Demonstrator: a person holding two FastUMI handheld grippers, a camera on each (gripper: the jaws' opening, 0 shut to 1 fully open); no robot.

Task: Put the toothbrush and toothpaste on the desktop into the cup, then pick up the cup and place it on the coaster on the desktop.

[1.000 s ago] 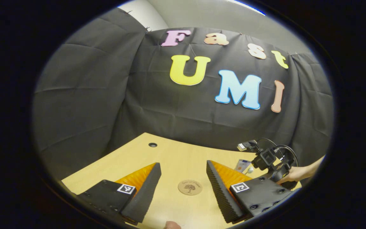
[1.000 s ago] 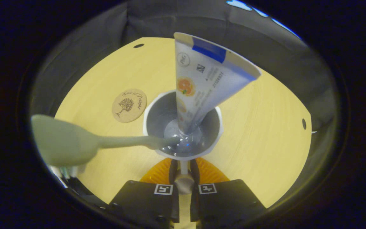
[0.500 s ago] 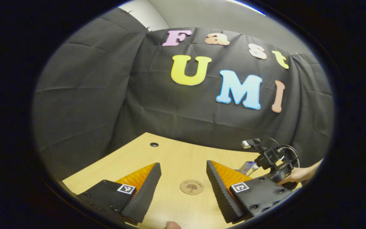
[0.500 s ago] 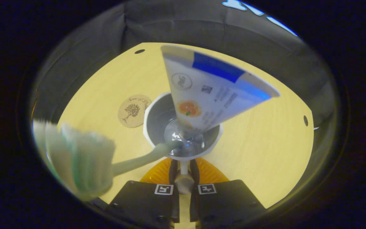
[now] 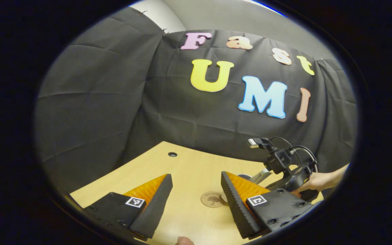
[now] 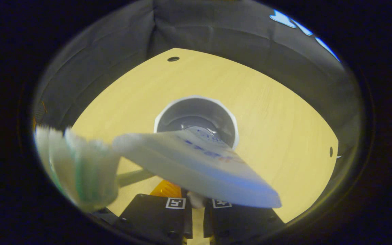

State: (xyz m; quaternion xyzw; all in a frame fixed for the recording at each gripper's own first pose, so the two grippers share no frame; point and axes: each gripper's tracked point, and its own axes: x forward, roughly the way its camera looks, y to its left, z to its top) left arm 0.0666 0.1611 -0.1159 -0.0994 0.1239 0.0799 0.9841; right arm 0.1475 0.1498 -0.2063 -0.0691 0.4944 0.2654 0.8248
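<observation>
The right claw (image 6: 196, 200) is closed on the near rim of a white cup (image 6: 196, 117) above the wooden table (image 6: 277, 122). A toothpaste tube (image 6: 196, 166) leans out of the cup toward the camera, and a toothbrush (image 6: 80, 170) juts out to its left, bristles close and blurred. The left claw (image 5: 196, 200) hovers wide open and empty, with the round coaster (image 5: 213, 199) on the table between its fingers.

Tongs (image 5: 196, 200) w/ square tag markers
</observation>
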